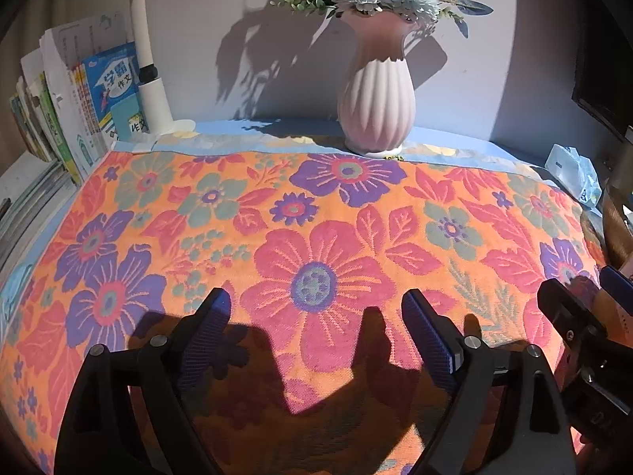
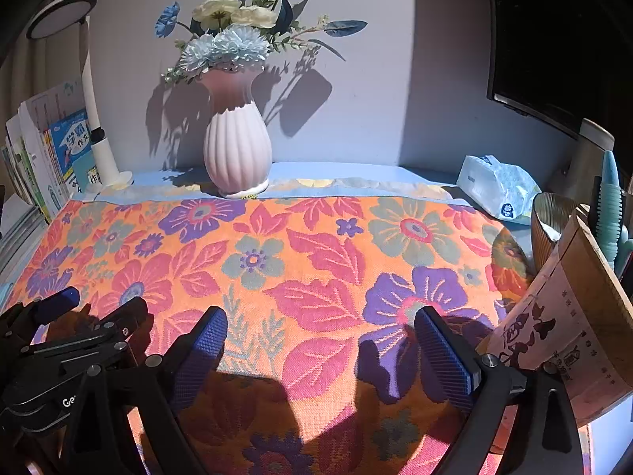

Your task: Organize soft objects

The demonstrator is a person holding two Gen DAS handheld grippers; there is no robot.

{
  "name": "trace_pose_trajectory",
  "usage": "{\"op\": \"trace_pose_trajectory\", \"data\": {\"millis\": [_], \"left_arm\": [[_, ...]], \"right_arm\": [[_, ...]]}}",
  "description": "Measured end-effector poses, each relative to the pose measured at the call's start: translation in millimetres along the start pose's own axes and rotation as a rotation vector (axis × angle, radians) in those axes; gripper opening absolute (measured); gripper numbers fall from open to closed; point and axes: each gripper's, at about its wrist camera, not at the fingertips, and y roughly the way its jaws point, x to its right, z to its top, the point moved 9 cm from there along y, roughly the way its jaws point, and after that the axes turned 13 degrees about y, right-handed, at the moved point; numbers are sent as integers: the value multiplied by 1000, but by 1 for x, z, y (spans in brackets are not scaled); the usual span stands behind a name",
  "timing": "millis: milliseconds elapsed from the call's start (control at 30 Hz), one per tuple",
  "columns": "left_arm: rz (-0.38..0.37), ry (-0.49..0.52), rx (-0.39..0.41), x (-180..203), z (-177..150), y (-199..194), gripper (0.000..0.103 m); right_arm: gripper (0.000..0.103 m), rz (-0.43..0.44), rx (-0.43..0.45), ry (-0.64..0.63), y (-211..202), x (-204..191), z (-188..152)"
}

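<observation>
An orange towel with red, purple and green flowers (image 1: 316,213) lies spread flat over the desk; it also shows in the right wrist view (image 2: 300,253). My left gripper (image 1: 316,304) is open and empty, its blue-padded fingers just above the towel's near part, over a large red flower. My right gripper (image 2: 320,320) is open and empty, above the towel's near right part. The right gripper shows at the right edge of the left wrist view (image 1: 581,297). The left gripper shows at the left edge of the right wrist view (image 2: 99,304).
A pink ribbed vase of blue and white flowers (image 2: 237,150) stands at the back edge. A white desk lamp (image 2: 99,146) and upright books (image 1: 79,118) are at the back left. A tissue pack (image 2: 498,186), a wooden container (image 2: 585,316) and a dark monitor (image 2: 554,39) are on the right.
</observation>
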Motion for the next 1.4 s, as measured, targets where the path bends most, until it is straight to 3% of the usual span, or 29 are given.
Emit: {"op": "trace_pose_trajectory", "data": {"millis": [1100,1400], "left_arm": [[-5,8,0,3,1,0,90],[-8,12,5,2,1,0,95]], "right_arm": [[97,-6,-8,-8,2,3,-1],[97,-5,-10,-10,3,4,-1]]}}
